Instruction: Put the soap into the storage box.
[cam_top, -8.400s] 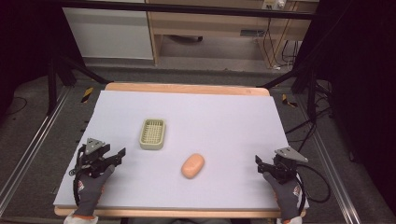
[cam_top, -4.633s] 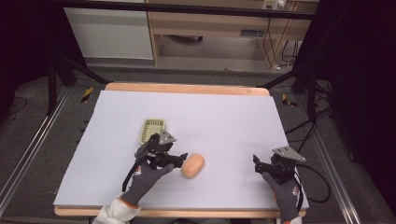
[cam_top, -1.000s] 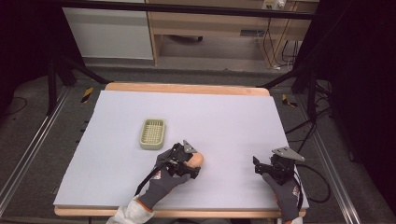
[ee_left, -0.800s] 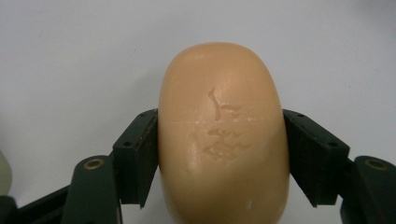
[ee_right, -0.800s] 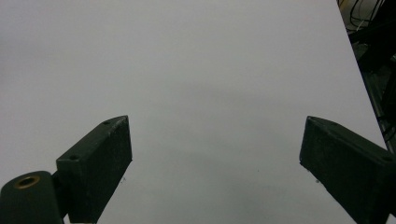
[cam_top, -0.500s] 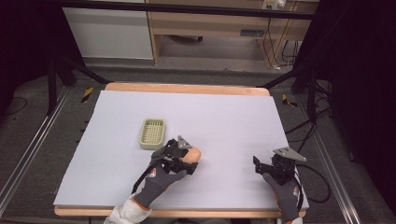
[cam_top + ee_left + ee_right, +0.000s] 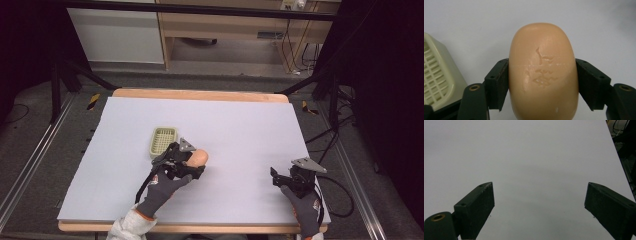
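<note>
A peach oval bar of soap point(image 7: 543, 72) with embossed marks sits between both jaws of my left gripper point(image 7: 541, 83), which is shut on it. In the high view the left gripper point(image 7: 187, 162) holds the soap point(image 7: 200, 157) just right of a pale green slotted soap dish point(image 7: 163, 140). A corner of that soap dish point(image 7: 436, 82) also lies at the left of the left gripper view. My right gripper point(image 7: 287, 179) rests near the table's front right, and its jaws stand wide apart over bare white surface point(image 7: 539, 202).
The white tabletop point(image 7: 235, 130) has a wooden rim point(image 7: 200, 94) at the far edge. Cables point(image 7: 330, 145) trail off the right side. A cabinet and shelving stand on the floor beyond the table.
My left gripper came from the front left, closed on the soap, and has since carried it slightly left toward the dish. The right gripper has stayed put.
</note>
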A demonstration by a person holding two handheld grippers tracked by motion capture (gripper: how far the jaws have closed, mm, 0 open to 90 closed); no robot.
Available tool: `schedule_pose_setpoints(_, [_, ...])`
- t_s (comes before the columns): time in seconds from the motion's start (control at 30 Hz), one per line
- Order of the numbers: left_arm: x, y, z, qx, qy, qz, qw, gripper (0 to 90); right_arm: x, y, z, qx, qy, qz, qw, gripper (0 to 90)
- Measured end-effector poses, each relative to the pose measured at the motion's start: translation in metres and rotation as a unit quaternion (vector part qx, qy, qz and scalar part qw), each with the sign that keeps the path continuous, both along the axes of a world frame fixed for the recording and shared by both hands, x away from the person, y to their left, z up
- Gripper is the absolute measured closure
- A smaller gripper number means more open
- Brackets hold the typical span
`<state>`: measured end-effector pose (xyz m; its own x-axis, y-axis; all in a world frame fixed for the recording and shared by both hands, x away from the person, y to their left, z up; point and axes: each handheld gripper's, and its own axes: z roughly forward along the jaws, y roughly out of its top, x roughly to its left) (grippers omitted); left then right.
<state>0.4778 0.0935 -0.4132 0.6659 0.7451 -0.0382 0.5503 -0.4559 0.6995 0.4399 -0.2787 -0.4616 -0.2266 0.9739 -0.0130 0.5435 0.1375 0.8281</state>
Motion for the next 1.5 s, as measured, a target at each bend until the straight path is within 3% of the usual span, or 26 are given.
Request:
schedule_pose_setpoints(0.63, [0.014, 0.048, 0.028, -0.042, -0.028, 0.056, 0.9972, 31.6, -0.002, 0.000, 0.000, 0.001, -0.005, -0.002, 1.0000, 9.3])
schedule_pose_setpoints(1.2, [0.039, 0.059, 0.016, -0.015, -0.017, 0.081, 0.9965, 31.7, -0.001, 0.002, 0.001, -0.002, -0.006, -0.001, 1.0000, 9.3])
schedule_pose_setpoints(1.5, [0.046, 0.062, 0.016, -0.011, -0.018, 0.088, 0.9959, 31.7, 0.000, 0.004, 0.001, -0.006, -0.006, -0.001, 1.0000, 9.3])
